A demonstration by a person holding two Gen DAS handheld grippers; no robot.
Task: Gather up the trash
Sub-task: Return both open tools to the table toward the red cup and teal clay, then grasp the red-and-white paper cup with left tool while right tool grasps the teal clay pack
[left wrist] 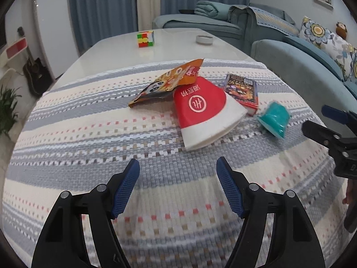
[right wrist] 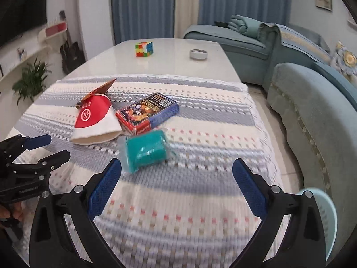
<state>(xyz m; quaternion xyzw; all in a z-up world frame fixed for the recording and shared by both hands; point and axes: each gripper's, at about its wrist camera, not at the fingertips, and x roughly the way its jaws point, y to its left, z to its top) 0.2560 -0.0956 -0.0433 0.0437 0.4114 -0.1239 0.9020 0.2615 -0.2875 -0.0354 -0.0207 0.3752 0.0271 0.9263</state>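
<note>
**A:** Where does the trash sit?

**B:** All in one cluster on the striped cloth [left wrist: 89,134] covering the near end of the surface [left wrist: 178,44]. A crumpled orange snack bag [left wrist: 169,82] leans on a flattened red and white paper cup [left wrist: 205,111]; a printed card box [left wrist: 242,89] lies just beside the cup, and a teal plastic-wrapped bundle [right wrist: 145,154] is nearest my right side.

**A:** And your tools?

**B:** Both are empty. My left tool [left wrist: 178,185] has its jaws spread, hanging short of the cup's rim with nothing between the pads. My right tool [right wrist: 176,183] is spread as wide as it goes, lined up on the teal bundle, not touching it. I'd judge that width suits the bundle's bulk.

**A:** Is anything in a container?

**B:** Not yet. A pale blue rim [right wrist: 323,212] shows at the lower right of my right view, perhaps a bin, but I cannot tell what it holds. The cup lies on its side and looks empty.

**A:** The rest of the surface?

**B:** A puzzle cube [left wrist: 146,39] and a small grey ring-shaped dish [left wrist: 204,39] are well apart at the far end, likely not trash.
</note>
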